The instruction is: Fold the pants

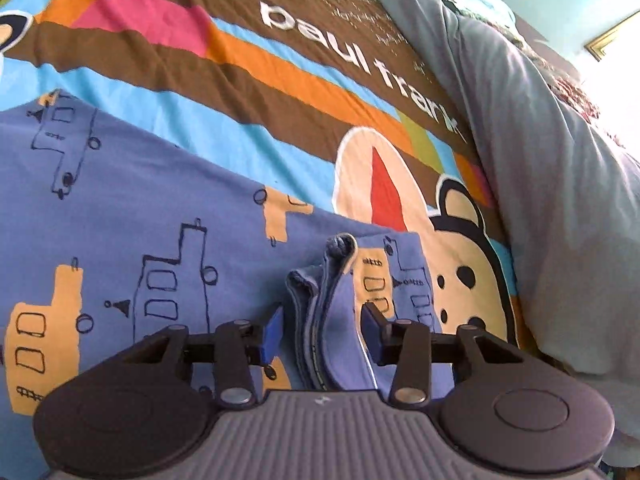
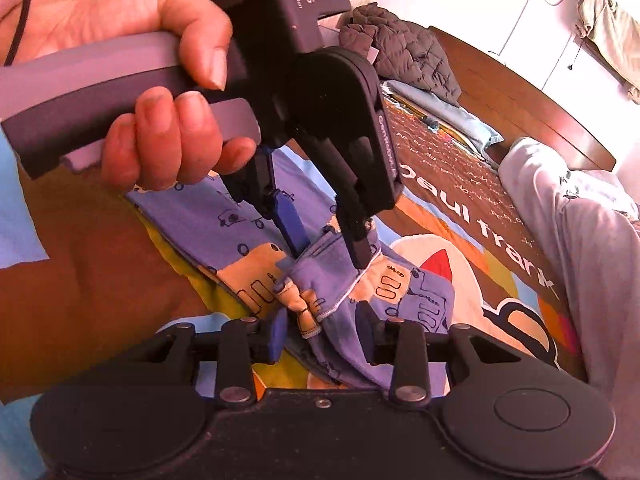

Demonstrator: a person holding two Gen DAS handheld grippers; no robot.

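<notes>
Blue children's pants (image 1: 132,216) with orange and outlined vehicle prints lie on a colourful cartoon bedspread (image 1: 248,80). My left gripper (image 1: 322,330) has its jaws apart around a bunched fold of the pants' edge (image 1: 332,280); the pads stand beside the fabric. In the right wrist view, the left gripper (image 2: 328,250) points down onto the pants (image 2: 320,276), held by a hand (image 2: 160,120). My right gripper (image 2: 324,336) has its jaws apart around the same bunched cloth.
A pale grey-blue quilt (image 1: 540,160) lies along the bed's right side. A dark puffer jacket (image 2: 400,52) sits at the far end by a wooden footboard (image 2: 520,92). White wall and hanging clothes (image 2: 608,32) are behind.
</notes>
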